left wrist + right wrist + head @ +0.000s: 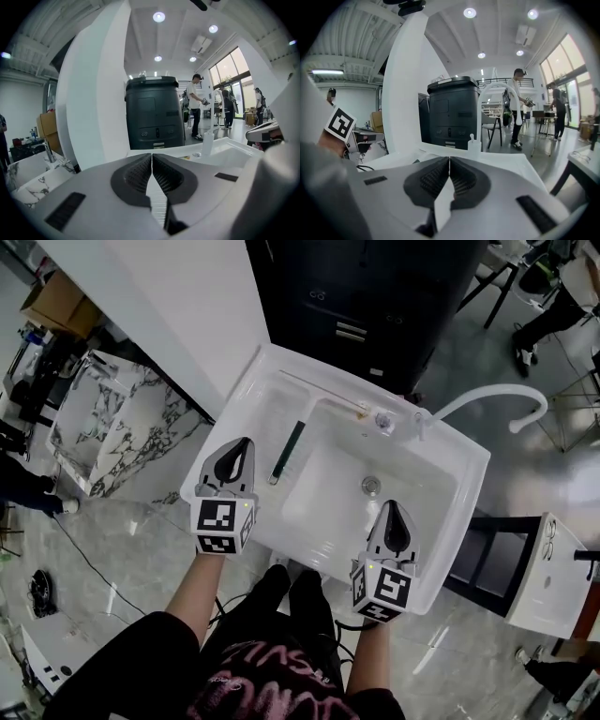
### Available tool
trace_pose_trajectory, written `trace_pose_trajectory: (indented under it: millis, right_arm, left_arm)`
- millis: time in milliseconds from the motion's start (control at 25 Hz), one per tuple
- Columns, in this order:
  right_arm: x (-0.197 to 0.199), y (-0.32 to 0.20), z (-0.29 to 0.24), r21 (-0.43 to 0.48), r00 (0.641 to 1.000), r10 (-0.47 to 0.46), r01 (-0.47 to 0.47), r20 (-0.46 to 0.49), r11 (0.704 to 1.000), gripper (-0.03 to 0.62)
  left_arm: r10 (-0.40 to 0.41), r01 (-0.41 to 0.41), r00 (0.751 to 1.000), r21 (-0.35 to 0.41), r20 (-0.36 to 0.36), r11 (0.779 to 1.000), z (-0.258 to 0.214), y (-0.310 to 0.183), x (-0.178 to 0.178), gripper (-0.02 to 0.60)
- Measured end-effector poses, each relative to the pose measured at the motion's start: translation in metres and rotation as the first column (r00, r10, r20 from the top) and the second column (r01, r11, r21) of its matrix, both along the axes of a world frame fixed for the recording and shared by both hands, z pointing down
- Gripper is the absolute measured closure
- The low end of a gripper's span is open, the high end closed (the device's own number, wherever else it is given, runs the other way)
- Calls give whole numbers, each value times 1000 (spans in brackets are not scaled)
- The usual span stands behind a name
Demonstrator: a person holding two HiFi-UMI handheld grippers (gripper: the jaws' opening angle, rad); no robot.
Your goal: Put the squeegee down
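The squeegee, long, thin and dark, lies on the flat left ledge of the white sink, beside the basin. My left gripper hovers just left of it, apart from it, jaws shut with nothing between them. In the left gripper view the left gripper shows its ribbed pads pressed together; the squeegee is out of that view. My right gripper hangs over the basin's front right part, also shut and empty. The right gripper shows closed pads in its own view.
A white curved faucet reaches off the sink's back right. A pale thin stick lies along the back ledge. A black cabinet stands behind. Marble-patterned basins are at left, a white unit at right. People stand far off.
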State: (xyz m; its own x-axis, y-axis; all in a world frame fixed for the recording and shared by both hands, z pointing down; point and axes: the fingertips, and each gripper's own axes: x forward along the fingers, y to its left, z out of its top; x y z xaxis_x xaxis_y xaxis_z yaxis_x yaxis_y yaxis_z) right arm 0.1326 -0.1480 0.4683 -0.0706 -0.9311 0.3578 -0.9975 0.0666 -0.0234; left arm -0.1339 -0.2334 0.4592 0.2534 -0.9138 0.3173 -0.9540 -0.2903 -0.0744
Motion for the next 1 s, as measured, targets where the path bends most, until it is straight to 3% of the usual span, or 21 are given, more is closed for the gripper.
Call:
trace_pose_trajectory:
  millis: [520, 1000]
  right_arm:
    - [-5, 15, -57, 99, 999, 6, -2, -45, 995, 574]
    - [-6, 17, -114, 205, 996, 28, -10, -85, 979, 574]
  left_arm:
    - [16, -11, 998, 81, -59, 997, -55, 22, -6, 571]
    - [95, -78, 991, 183, -90, 980, -118, 27, 3, 571]
